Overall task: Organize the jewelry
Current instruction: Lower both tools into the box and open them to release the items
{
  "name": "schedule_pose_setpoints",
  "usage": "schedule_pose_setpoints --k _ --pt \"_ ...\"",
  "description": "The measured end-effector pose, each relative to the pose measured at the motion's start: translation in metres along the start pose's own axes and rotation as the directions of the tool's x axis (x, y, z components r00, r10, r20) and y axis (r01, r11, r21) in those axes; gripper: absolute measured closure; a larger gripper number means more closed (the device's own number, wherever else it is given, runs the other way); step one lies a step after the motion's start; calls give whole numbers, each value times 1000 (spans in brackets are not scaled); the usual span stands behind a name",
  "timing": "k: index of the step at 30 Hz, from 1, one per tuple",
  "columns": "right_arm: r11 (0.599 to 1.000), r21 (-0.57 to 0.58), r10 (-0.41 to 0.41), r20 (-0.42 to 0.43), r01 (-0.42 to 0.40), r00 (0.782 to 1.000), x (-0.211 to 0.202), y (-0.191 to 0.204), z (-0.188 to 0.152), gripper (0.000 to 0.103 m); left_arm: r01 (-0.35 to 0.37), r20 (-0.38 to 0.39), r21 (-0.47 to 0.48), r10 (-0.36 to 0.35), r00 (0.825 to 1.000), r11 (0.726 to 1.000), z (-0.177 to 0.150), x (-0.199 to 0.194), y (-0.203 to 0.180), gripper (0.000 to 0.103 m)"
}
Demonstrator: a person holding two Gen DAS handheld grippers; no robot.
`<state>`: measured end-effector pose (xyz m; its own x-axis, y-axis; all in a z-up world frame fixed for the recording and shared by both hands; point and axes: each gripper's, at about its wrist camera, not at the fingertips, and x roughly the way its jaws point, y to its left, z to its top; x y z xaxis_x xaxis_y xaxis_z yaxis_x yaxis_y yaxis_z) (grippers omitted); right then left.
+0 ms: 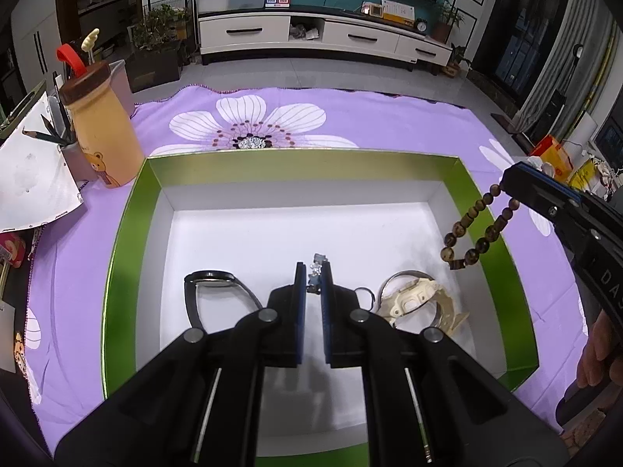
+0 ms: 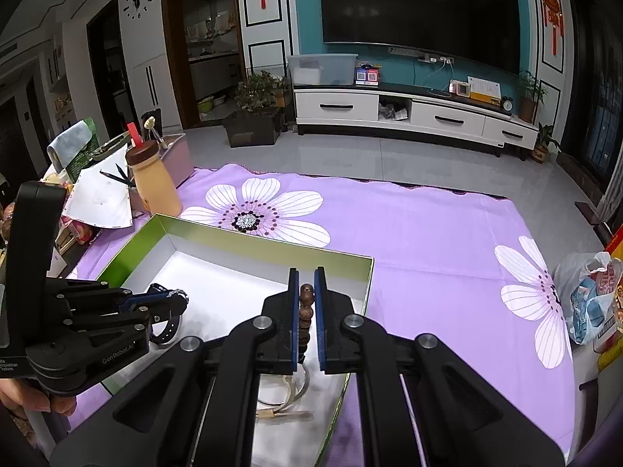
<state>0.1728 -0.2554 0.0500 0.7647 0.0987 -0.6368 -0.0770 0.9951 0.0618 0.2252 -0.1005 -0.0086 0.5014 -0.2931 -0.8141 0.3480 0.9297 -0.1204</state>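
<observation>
A green box [image 1: 128, 233] with a white inside lies on the purple cloth. My left gripper [image 1: 313, 269] hangs over its middle, shut on a small sparkly silver-and-blue jewelry piece [image 1: 316, 268]. On the box floor lie a black watch [image 1: 210, 278] to its left, and a cream watch [image 1: 422, 301] with a silver bangle [image 1: 405, 274] to its right. My right gripper [image 2: 307, 272] is shut on a brown bead bracelet [image 2: 306, 305]. In the left wrist view the bead bracelet [image 1: 473, 233] dangles from the right gripper [image 1: 506, 183] over the box's right wall. The left gripper [image 2: 180, 296] shows at the left of the right wrist view.
A yellow bear bottle [image 1: 103, 136], a pencil cup [image 1: 76, 155] and a paper sheet [image 1: 31, 179] stand left of the box. The flowered purple cloth [image 2: 428, 241] spreads out to the right, with a plastic bag [image 2: 584, 295] at its right edge. A hand [image 1: 595, 350] holds each gripper.
</observation>
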Motion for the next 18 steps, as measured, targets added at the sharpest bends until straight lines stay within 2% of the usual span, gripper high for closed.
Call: schedule_pose_setpoints --k 18 --pt "1000 28 10 -63 -9 998 14 -5 -7 96 -12 -32 6 12 999 1000 -3 9 3 96"
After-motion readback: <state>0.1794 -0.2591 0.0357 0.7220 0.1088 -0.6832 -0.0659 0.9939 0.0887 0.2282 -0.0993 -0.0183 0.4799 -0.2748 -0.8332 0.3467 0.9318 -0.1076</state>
